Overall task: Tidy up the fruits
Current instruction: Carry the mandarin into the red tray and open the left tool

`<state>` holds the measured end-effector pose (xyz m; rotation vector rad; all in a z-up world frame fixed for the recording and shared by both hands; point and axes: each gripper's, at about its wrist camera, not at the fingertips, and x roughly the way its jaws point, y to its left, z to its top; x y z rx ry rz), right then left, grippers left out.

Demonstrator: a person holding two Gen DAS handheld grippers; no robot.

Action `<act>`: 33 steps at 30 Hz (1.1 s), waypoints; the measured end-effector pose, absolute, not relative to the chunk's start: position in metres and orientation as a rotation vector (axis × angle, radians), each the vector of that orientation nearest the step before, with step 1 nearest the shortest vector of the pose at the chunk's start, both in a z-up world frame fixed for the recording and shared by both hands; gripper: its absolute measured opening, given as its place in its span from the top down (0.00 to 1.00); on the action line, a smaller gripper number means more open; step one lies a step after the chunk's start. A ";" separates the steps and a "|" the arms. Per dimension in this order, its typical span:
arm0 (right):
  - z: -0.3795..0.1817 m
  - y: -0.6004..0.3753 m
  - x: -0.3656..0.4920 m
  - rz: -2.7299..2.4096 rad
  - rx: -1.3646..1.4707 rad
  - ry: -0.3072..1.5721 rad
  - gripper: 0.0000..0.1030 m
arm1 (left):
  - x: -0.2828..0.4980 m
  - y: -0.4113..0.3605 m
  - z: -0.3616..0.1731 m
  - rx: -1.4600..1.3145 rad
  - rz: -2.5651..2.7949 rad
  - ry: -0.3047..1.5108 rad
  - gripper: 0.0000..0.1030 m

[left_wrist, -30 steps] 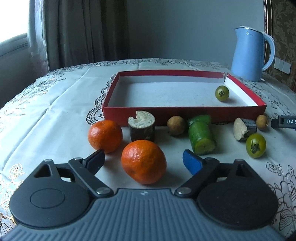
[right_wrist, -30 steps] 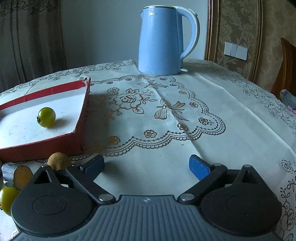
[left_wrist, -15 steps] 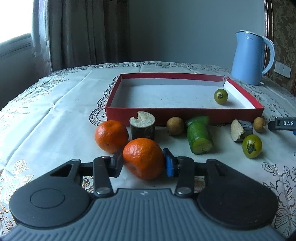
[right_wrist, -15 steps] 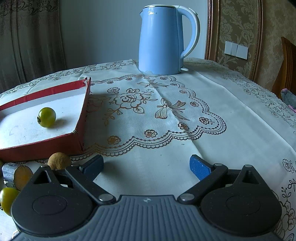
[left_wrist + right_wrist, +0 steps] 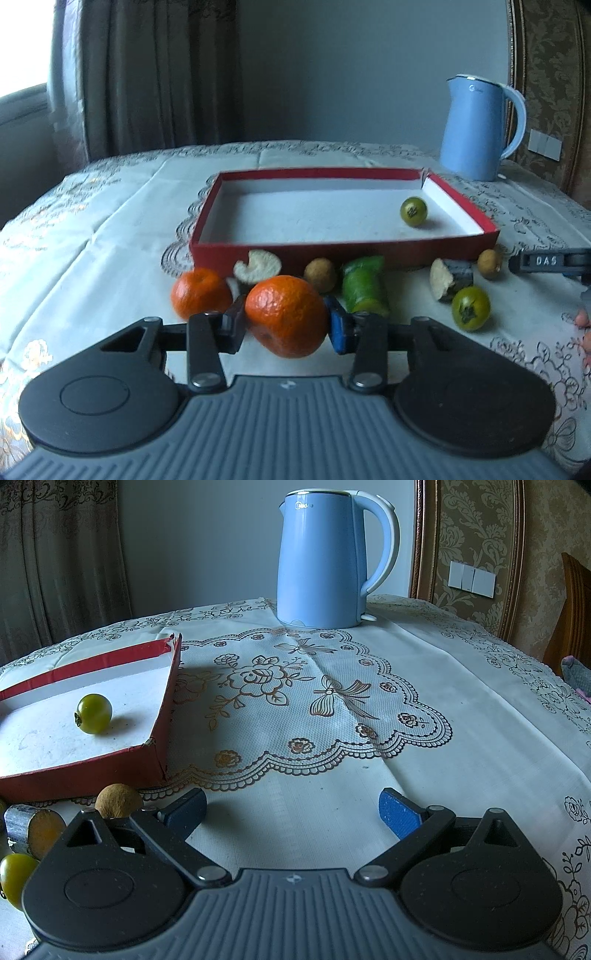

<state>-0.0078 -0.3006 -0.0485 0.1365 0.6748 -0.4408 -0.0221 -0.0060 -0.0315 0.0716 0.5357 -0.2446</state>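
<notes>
My left gripper is shut on an orange mandarin, held a little above the tablecloth in front of the red tray. A second mandarin lies just left of it. One green tomato sits inside the tray at its right end, also seen from the right wrist as the green tomato. In front of the tray lie a cucumber piece, two brown longans, two cut dark stubs and another green tomato. My right gripper is open over bare cloth.
A blue kettle stands at the back right of the round table. The tray's near corner is left of my right gripper, with a longan and a cut stub beside its left finger. The table edge curves away at the right.
The left gripper's jaws closed around the near mandarin and lifted it slightly off the cloth; the view rose and tilted. The right gripper stayed still and open.
</notes>
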 end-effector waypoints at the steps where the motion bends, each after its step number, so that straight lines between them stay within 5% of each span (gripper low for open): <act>1: -0.049 -0.301 -0.008 -0.441 0.136 0.675 0.02 | -0.020 -0.007 -0.029 0.069 -0.247 0.531 0.61; 15: -0.049 -0.300 -0.008 -0.441 0.138 0.675 0.02 | 0.062 -0.035 0.000 0.068 -0.232 0.482 0.61; 33: -0.049 -0.300 -0.007 -0.441 0.140 0.675 0.01 | 0.147 -0.032 -0.039 0.034 -0.074 0.652 0.59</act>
